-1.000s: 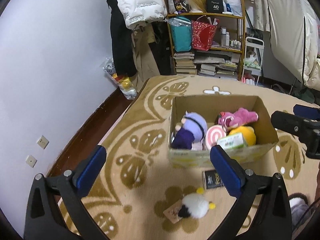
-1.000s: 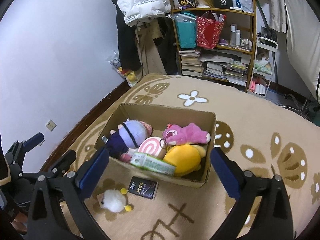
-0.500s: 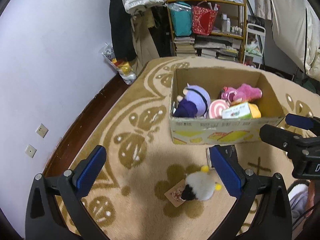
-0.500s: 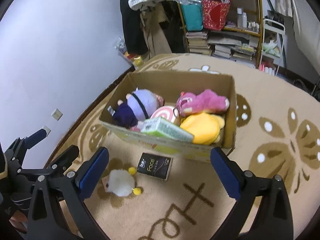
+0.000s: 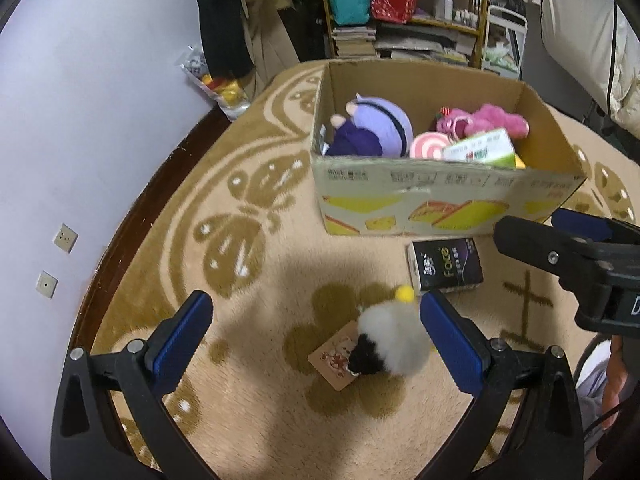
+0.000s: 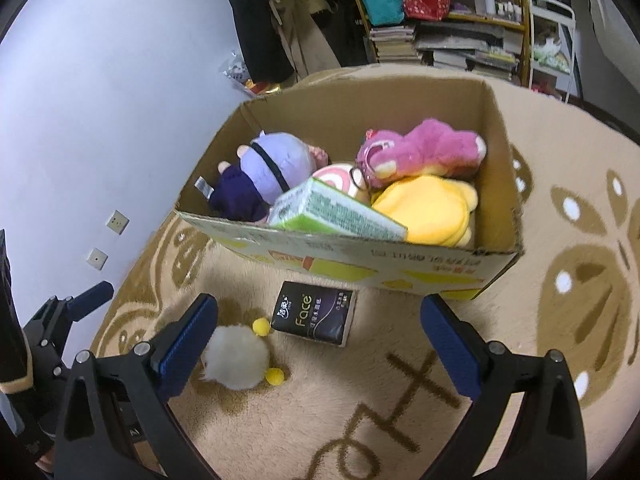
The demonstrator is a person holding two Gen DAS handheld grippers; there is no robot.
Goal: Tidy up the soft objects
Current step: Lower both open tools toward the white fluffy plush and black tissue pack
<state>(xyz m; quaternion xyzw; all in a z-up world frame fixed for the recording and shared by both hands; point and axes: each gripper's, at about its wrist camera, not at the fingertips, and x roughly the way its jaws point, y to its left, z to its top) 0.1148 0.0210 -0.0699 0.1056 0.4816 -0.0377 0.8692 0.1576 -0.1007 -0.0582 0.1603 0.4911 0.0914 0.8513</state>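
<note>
A white fluffy plush (image 5: 394, 342) with yellow pom-poms and a card tag lies on the carpet; it also shows in the right wrist view (image 6: 236, 360). A black tissue pack (image 5: 446, 266) (image 6: 314, 318) lies beside it, in front of the cardboard box (image 5: 440, 196) (image 6: 360, 256). The box holds a purple doll (image 6: 268, 168), a pink bear (image 6: 424, 150), a yellow plush (image 6: 428, 208) and a green tissue pack (image 6: 336, 212). My left gripper (image 5: 316, 332) is open just above the white plush. My right gripper (image 6: 320, 340) is open above the black pack.
A wall with sockets (image 5: 66, 238) runs on the left, past a dark wood floor strip. A cluttered bookshelf (image 5: 404, 12) and hanging coats (image 5: 224, 20) stand behind the box. A white rack (image 5: 504, 36) stands at the back right.
Both grippers have moved down and forward toward the carpet. The white plush and black pack now sit closer and larger between the fingers. Both stay open.
</note>
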